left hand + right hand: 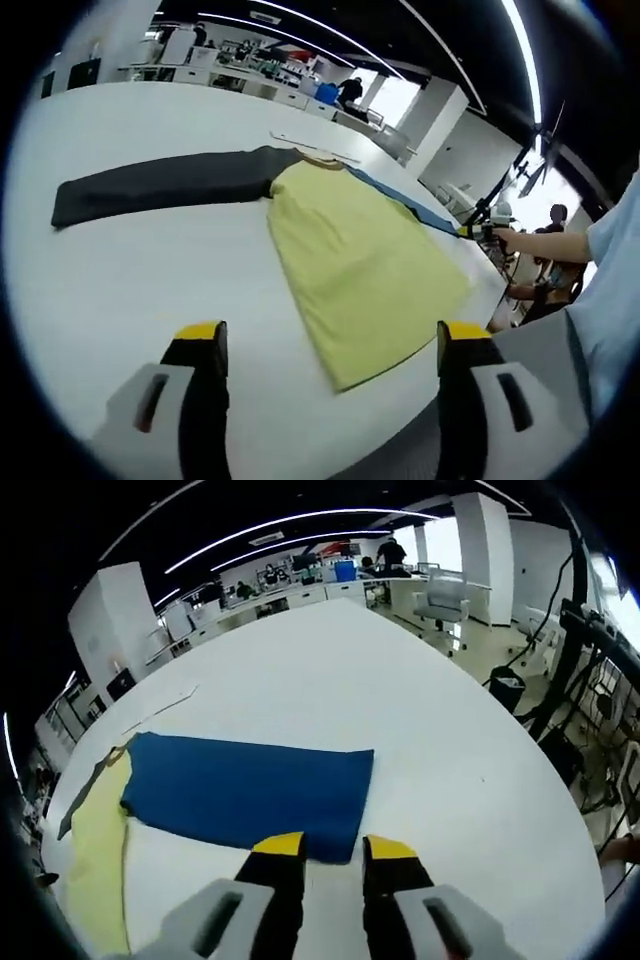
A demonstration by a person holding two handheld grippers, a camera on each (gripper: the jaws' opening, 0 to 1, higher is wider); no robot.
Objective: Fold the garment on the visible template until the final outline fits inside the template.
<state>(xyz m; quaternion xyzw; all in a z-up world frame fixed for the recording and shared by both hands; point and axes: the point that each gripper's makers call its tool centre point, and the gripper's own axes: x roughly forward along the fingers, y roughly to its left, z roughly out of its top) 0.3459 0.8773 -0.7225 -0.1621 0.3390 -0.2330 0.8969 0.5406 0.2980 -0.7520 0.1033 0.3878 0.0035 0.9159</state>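
A long-sleeved garment lies flat on the white table (150, 290). Its yellow body (355, 260) has a dark grey sleeve (170, 185) stretched out left and a blue sleeve (415, 208) running right. My left gripper (330, 335) hovers wide open over the yellow hem. In the right gripper view the blue sleeve (250, 790) lies flat, with a strip of the yellow body (98, 865) at the left. My right gripper (334, 848) stands at the cuff, its jaws a narrow gap apart with the cuff edge between the tips. It also shows at the sleeve's end (488, 232), held by a hand.
A thin pale flat sheet (315, 148) lies just beyond the collar, also visible as the sheet edge (160, 710). The table edge (520, 780) curves round at the right, with office chairs and a stand beyond. A person's sleeve (610, 300) fills the right side.
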